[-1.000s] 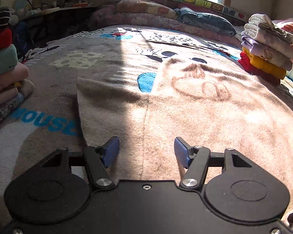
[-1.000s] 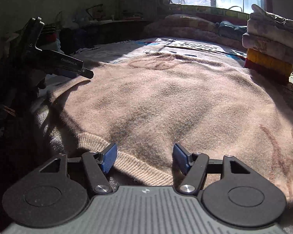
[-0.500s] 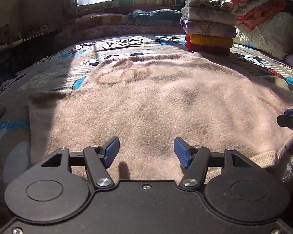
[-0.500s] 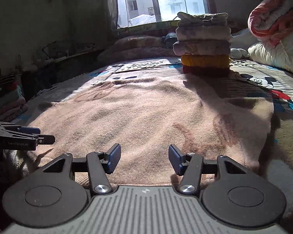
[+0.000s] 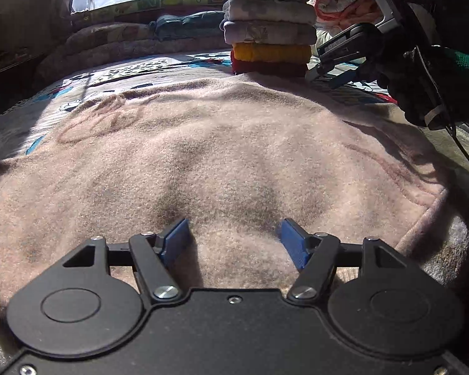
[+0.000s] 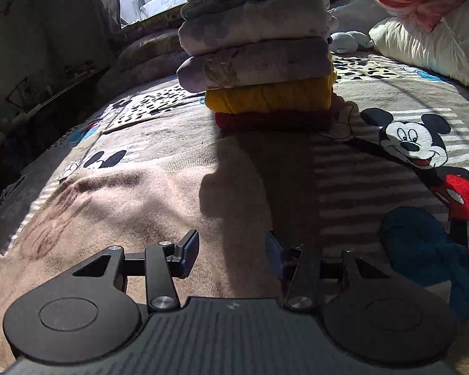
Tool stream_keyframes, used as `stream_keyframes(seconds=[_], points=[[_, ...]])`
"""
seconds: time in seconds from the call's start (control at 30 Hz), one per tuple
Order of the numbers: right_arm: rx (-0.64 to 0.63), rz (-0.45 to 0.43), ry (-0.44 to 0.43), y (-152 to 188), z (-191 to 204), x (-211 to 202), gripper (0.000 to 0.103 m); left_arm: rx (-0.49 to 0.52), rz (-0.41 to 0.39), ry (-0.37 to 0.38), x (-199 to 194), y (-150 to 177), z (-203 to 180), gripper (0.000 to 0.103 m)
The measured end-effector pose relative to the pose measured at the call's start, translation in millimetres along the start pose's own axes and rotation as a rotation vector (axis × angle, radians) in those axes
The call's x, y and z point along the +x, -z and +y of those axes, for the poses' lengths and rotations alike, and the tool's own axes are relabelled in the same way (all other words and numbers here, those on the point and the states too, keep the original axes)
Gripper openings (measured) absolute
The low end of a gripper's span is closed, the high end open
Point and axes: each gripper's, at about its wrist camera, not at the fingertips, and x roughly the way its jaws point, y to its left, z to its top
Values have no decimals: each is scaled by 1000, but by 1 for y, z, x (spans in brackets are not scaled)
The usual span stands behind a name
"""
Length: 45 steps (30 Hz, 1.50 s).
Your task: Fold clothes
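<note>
Left-wrist view first: we see our left gripper (image 5: pixel 233 240), jaws spread wide and empty, low over the fuzzy pink knitted sweater (image 5: pixel 222 156) lying flat on the cartoon-print bedspread (image 5: pixel 147 68). Right-wrist view: our right gripper (image 6: pixel 231 254), jaws likewise apart, faces the stack of folded clothes (image 6: pixel 259 56).

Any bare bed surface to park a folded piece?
Free: striped bedspread right of the pink sweater, between the folded stack and right tongs; also spotted blanket left of the stack. Crowded: white pillow far right; sweater fills centre under left tongs.
</note>
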Motion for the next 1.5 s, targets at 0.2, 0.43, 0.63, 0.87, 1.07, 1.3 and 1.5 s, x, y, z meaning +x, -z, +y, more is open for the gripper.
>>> stream_keyframes(seconds=[0.2,0.43,0.63,0.87,1.07,1.3,1.5], points=[[-26,77,2,-44,-11,71,49,0,-16,58,2,4,8,71],[101,133,-75,-57,-43,115,7,26,-30,88,4,7,9,77],[318,85,-135,-49,-73,116,6,26,-32,122,5,8,13,80],[242,-24,-101,-60,-54,98,28,23,-25,118,4,7,12,81],[16,65,-87,-70,-12,132,14,25,-27,120,4,8,13,82],[304,44,-126,-61,-63,146,7,25,-25,139,4,8,15,82],[363,57,-177,-63,-74,143,19,29,-17,148,3,7,15,84]])
